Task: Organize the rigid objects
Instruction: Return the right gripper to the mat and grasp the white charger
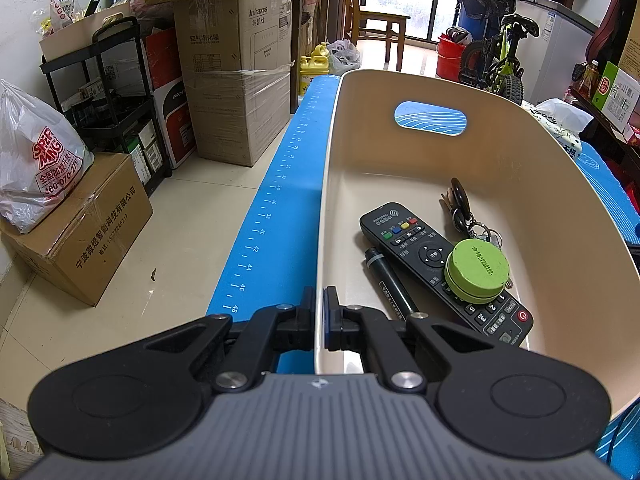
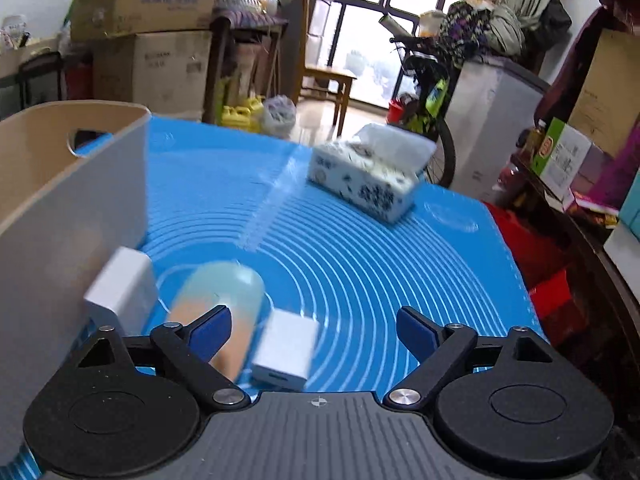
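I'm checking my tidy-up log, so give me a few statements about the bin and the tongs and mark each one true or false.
1. The left tongs are clamped on the bin's wall. True.
2. The remote lies on the blue mat. False: it lies inside the bin.
3. A green round tin rests on the remote. True.
4. The right tongs hold a white cube. False: they are open and hold nothing.
5. The tissue box stands on the mat. True.
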The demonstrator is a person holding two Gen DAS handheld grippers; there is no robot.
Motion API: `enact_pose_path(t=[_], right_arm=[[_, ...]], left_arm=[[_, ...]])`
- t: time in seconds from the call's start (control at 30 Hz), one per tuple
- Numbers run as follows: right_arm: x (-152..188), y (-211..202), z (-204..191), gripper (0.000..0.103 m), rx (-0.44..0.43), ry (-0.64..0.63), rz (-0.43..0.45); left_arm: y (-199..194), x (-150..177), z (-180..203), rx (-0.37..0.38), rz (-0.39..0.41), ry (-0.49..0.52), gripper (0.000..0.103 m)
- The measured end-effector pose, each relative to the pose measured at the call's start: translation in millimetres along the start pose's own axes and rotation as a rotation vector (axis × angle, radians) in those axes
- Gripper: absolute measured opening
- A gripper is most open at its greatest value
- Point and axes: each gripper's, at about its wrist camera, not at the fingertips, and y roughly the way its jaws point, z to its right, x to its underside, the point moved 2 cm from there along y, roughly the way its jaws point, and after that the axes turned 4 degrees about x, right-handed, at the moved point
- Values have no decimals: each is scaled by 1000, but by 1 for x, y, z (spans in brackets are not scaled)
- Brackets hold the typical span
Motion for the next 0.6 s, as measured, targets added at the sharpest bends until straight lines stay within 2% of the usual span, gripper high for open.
enact_pose_path(t=[0.2, 0.33, 0.6], right_arm=[[9, 15, 8, 82, -15, 36, -51], [13, 20, 7, 81, -41, 66, -59], [12, 20, 3, 80, -21, 49, -52]], left_arm=[[0, 0, 0, 0, 0, 0, 5], [0, 0, 0, 0, 0, 0, 5], [0, 0, 0, 0, 0, 0, 5]])
